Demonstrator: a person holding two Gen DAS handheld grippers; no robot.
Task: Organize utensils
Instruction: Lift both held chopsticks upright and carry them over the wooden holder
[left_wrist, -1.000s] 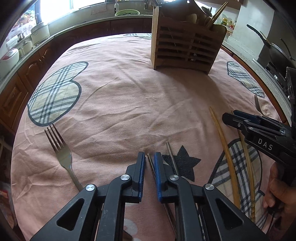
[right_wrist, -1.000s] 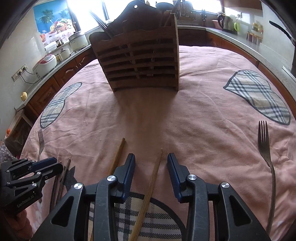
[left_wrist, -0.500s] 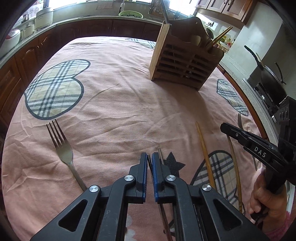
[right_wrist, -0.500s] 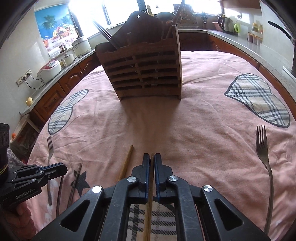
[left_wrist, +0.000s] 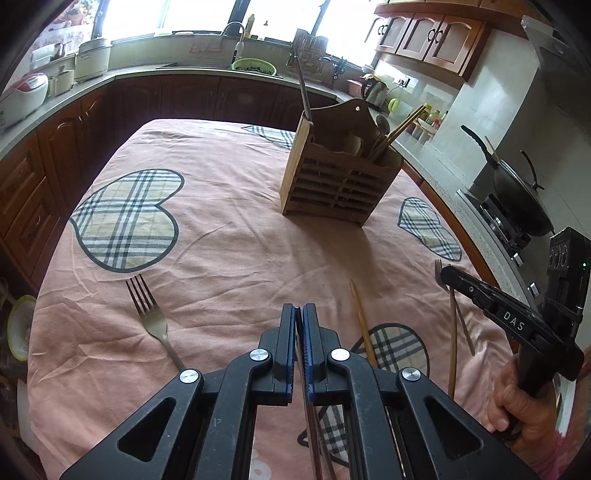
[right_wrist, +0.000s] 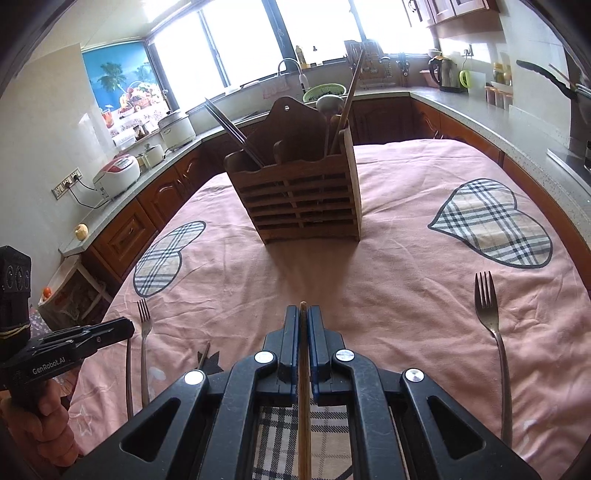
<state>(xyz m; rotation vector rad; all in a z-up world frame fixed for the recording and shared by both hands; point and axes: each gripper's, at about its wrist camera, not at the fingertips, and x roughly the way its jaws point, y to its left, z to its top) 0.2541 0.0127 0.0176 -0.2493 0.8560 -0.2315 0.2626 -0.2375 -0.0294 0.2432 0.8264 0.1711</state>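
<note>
My left gripper (left_wrist: 299, 310) is shut on a thin dark metal chopstick (left_wrist: 308, 413) and holds it above the cloth. My right gripper (right_wrist: 303, 312) is shut on a wooden chopstick (right_wrist: 304, 387), lifted off the cloth; it also shows in the left wrist view (left_wrist: 452, 332). The wooden utensil holder (left_wrist: 332, 184) stands upright at the far middle of the table, with chopsticks and a spoon in it; it also shows in the right wrist view (right_wrist: 303, 199). One wooden chopstick (left_wrist: 362, 321) and one dark chopstick (right_wrist: 204, 354) lie on the cloth.
The table has a pink cloth (left_wrist: 229, 236) with plaid hearts. A fork (left_wrist: 151, 317) lies at the left and another fork (right_wrist: 493, 332) at the right. Kitchen counters (left_wrist: 147, 72) ring the table. A wok (left_wrist: 517, 184) sits on the stove at the right.
Both grippers closed on their chopsticks and rose from the cloth, lifting them. The views now tilt up toward the holder.
</note>
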